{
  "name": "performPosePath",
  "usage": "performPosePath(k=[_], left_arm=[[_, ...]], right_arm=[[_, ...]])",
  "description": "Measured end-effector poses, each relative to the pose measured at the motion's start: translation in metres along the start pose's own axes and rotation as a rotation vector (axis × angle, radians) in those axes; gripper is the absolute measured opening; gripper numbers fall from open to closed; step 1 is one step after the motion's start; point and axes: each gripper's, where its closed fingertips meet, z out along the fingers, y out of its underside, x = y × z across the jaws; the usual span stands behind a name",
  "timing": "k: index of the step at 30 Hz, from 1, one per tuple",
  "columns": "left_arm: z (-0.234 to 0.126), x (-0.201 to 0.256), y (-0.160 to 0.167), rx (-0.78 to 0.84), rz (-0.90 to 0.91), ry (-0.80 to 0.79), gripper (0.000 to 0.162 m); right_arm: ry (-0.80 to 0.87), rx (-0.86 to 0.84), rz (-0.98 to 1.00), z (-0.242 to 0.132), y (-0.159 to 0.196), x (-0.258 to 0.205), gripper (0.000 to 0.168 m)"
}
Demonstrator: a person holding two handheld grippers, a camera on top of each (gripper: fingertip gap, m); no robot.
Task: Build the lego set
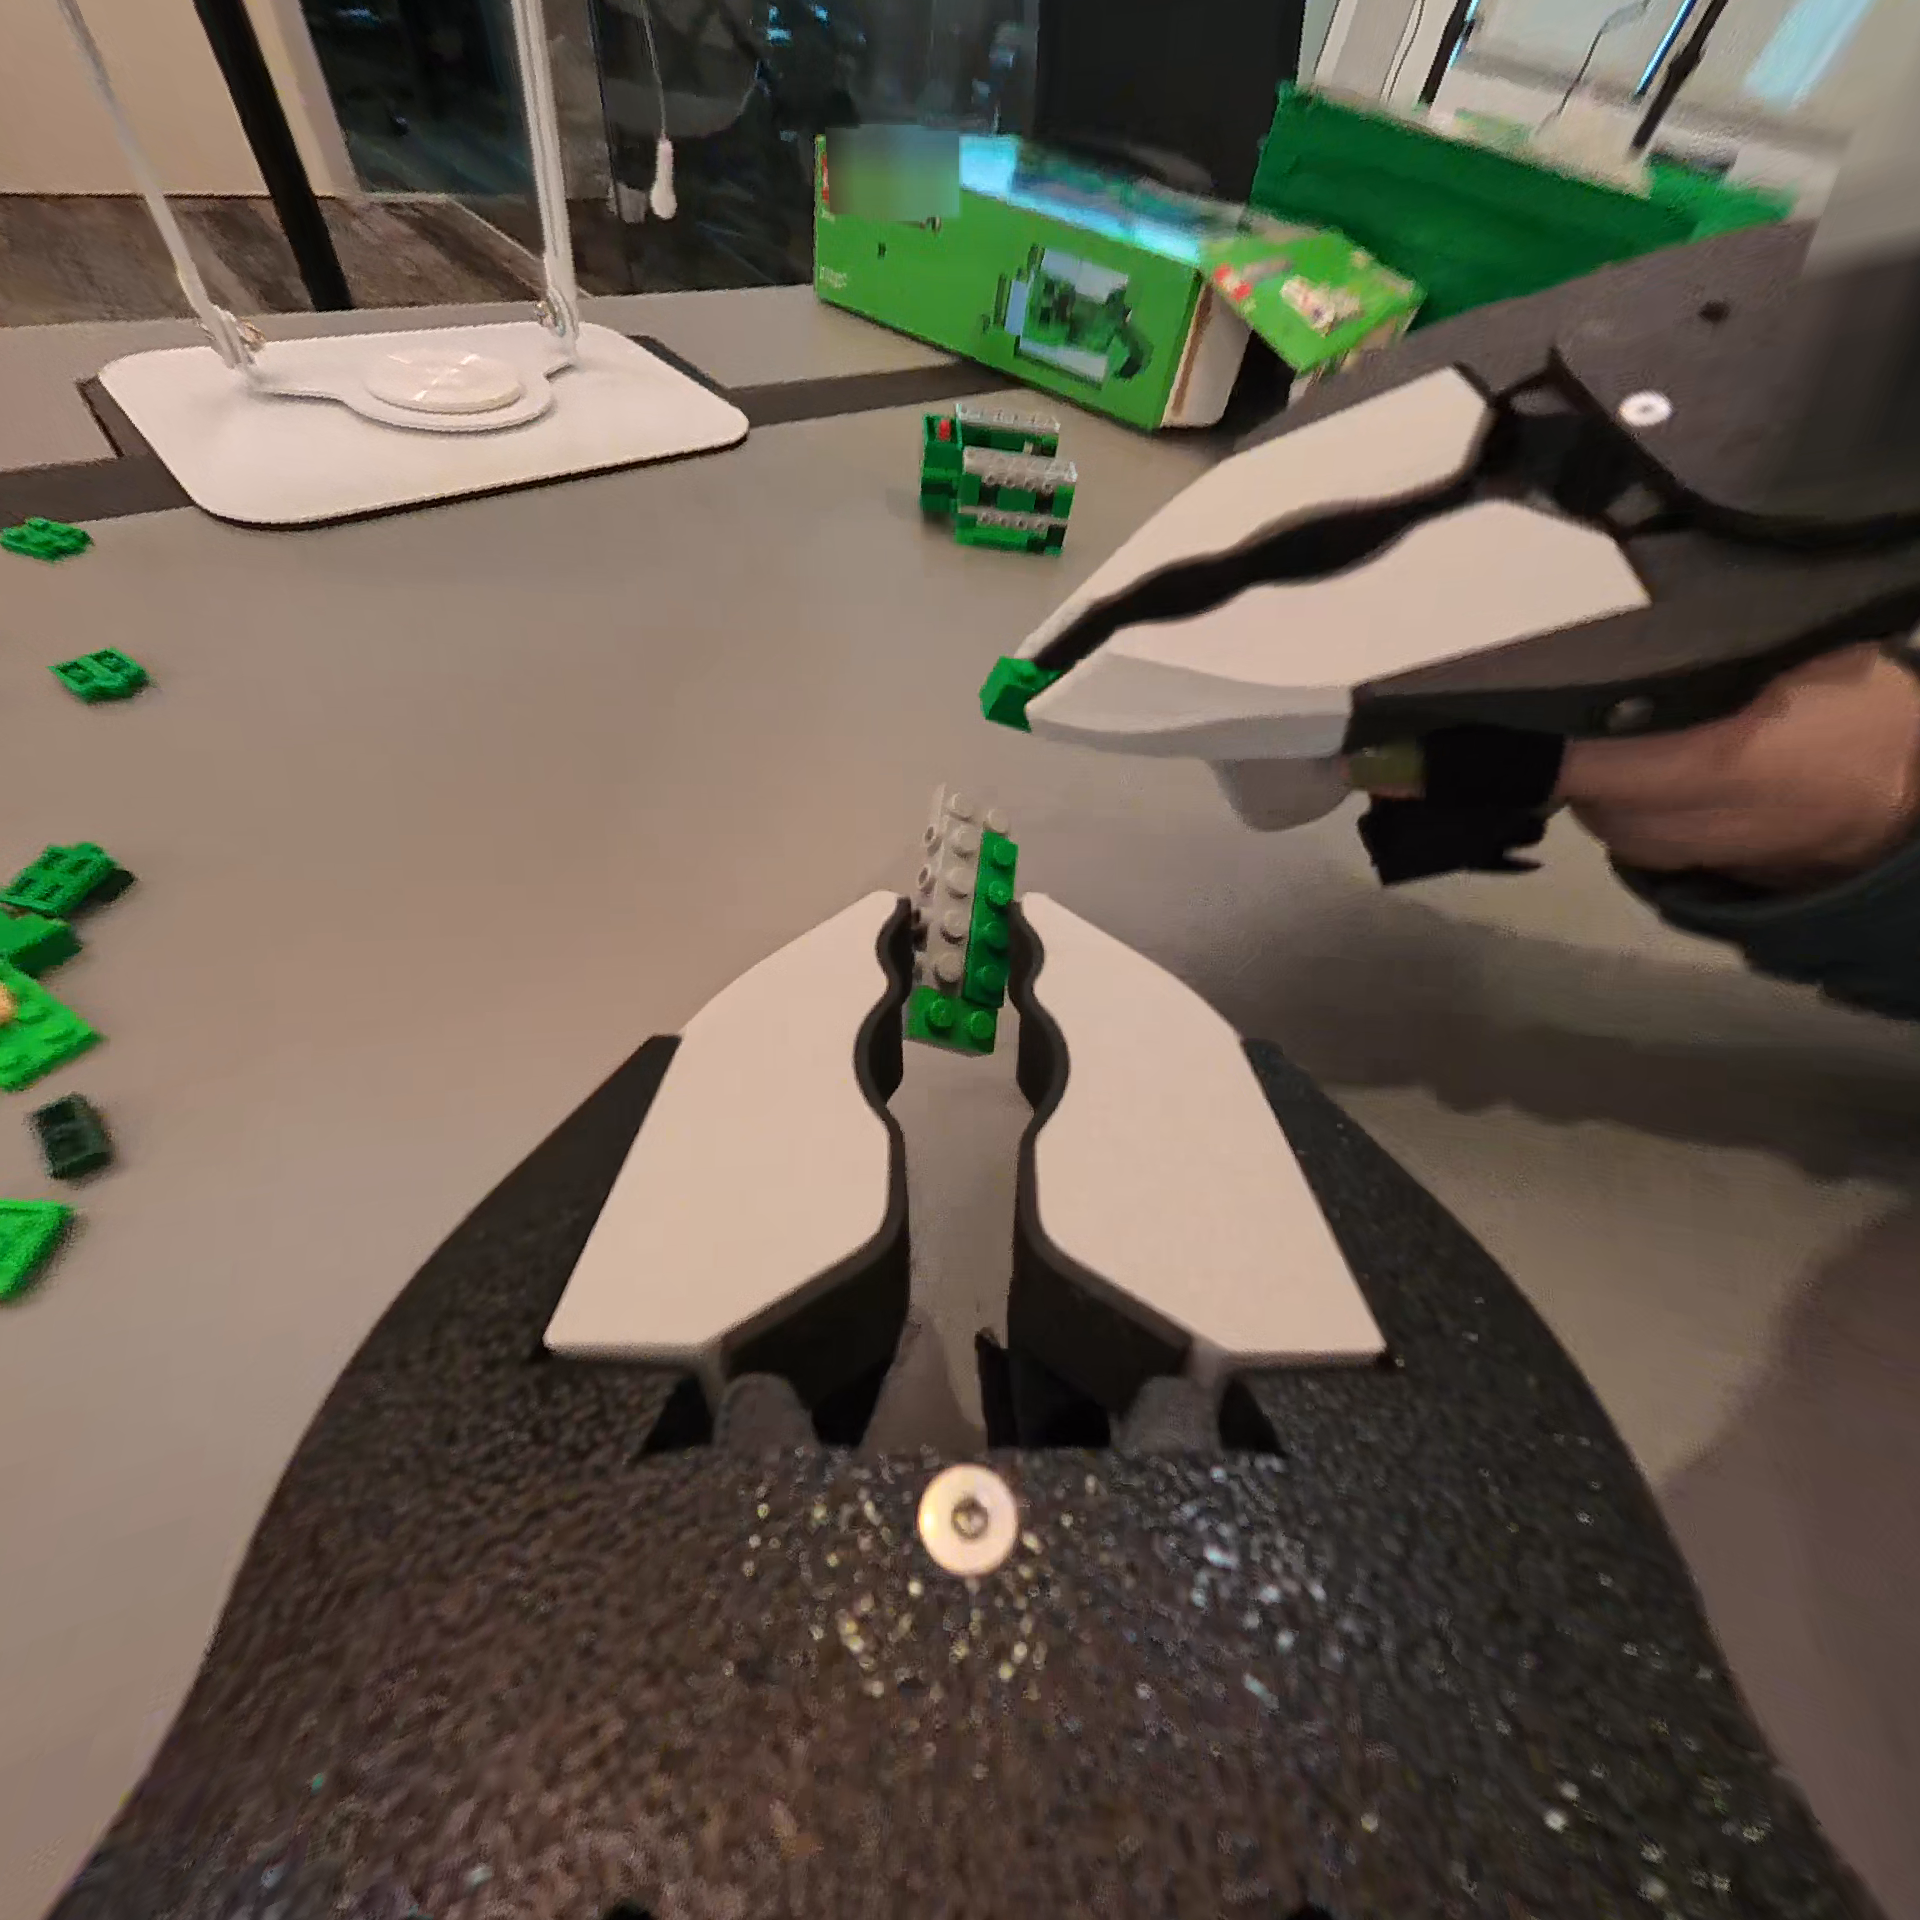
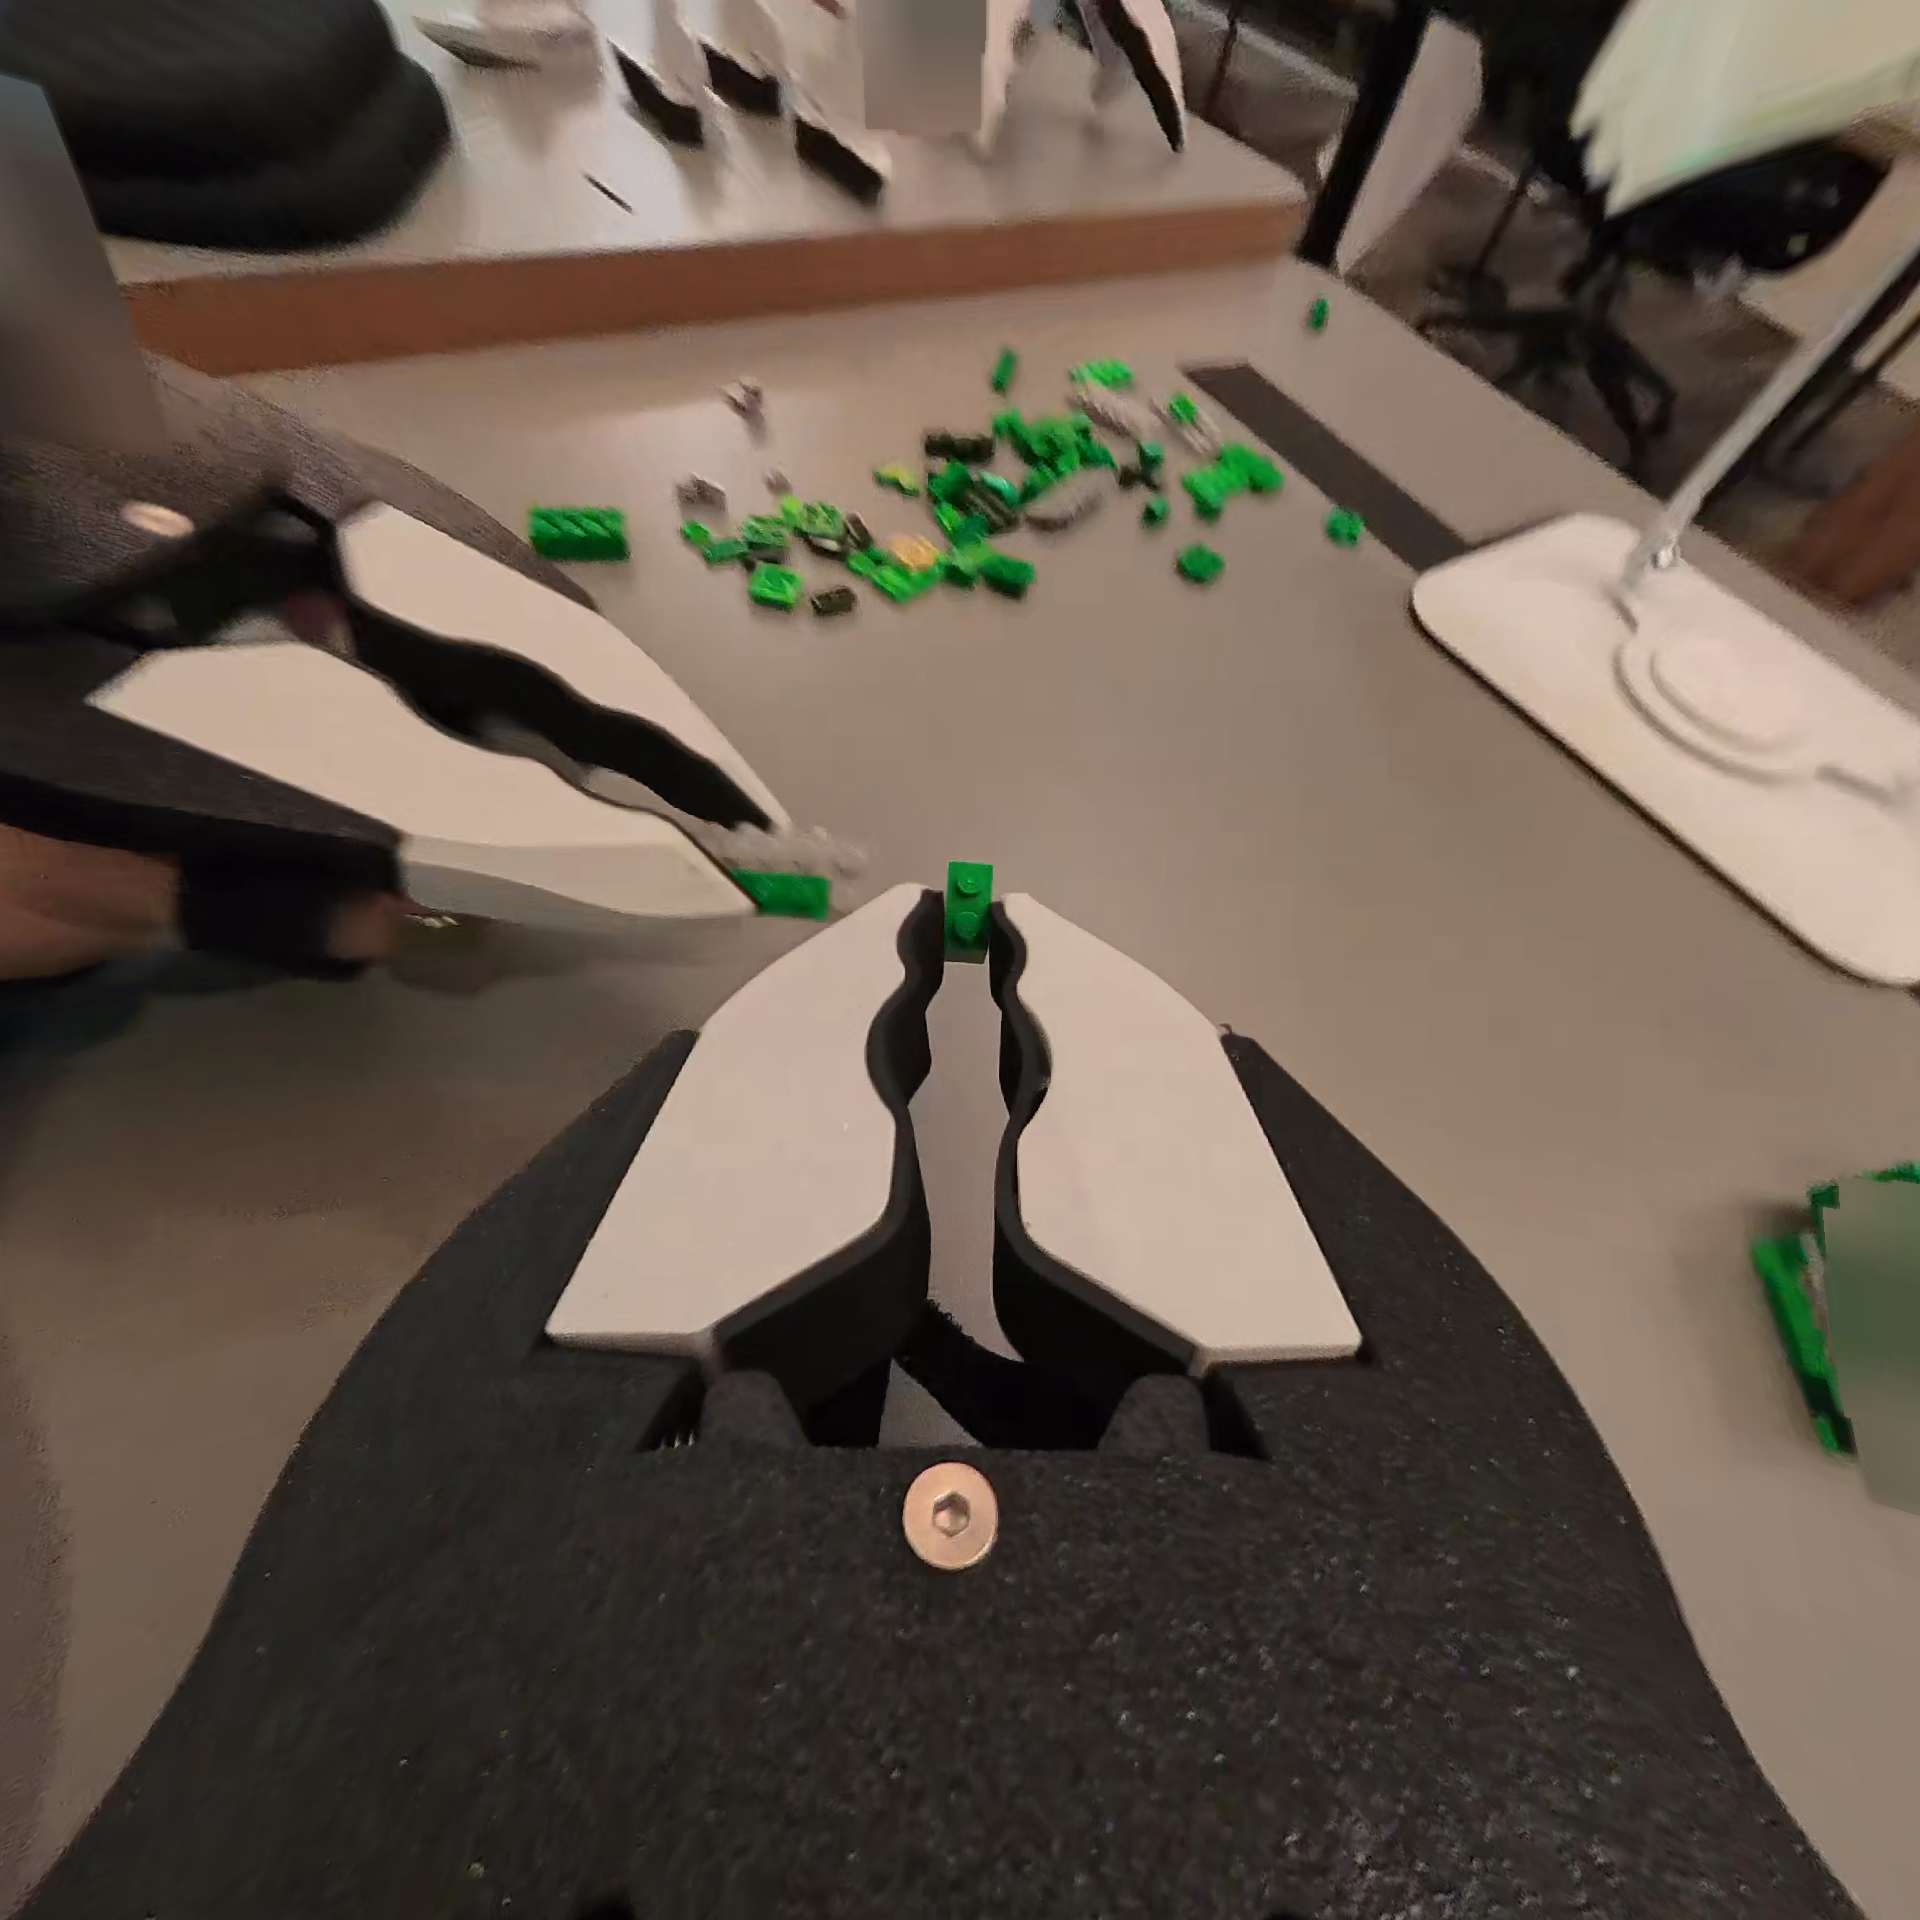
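My left gripper is shut on a small grey and green brick assembly, held above the grey table with its studs facing left. It also shows at the left of the right wrist view, blurred. My right gripper is shut on a small green brick. In the left wrist view that gripper hangs up and to the right of the assembly, a short gap away, with the green brick at its tip.
A larger built green and grey section stands farther back. The green set box lies behind it. Loose green pieces are scattered on the table, and several lie at the left edge. A white lamp base sits at the back left. Tip to tip, the grippers are about 5 cm apart.
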Motion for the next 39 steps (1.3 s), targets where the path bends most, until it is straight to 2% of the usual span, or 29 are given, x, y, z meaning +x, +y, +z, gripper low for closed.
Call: performPosePath(k=[6,19,31,33,36,39], left_arm=[[0.002,0.003,-0.006,0.056,-0.178,0.067,0.016],[0.002,0.005,-0.008,0.074,-0.180,0.079,0.016],[0.001,0.007,-0.009,0.077,-0.207,0.106,0.016],[0.001,0.006,-0.009,0.079,-0.220,0.114,0.016],[-0.002,0.006,-0.012,0.088,-0.256,0.135,0.016],[-0.004,0.007,-0.015,0.093,-0.306,0.172,0.016]], right_arm=[[0.002,-0.050,-0.174,0.000,-0.008,-0.016,0.007],[0.019,-0.115,-0.176,0.007,-0.005,-0.018,0.008],[-0.027,-0.130,-0.160,0.005,-0.005,-0.020,0.019],[-0.028,-0.127,-0.178,0.003,-0.006,-0.019,0.025],[-0.076,-0.051,-0.293,-0.007,-0.014,-0.020,0.045],[-0.015,0.006,-0.619,-0.012,-0.014,-0.013,0.064]])
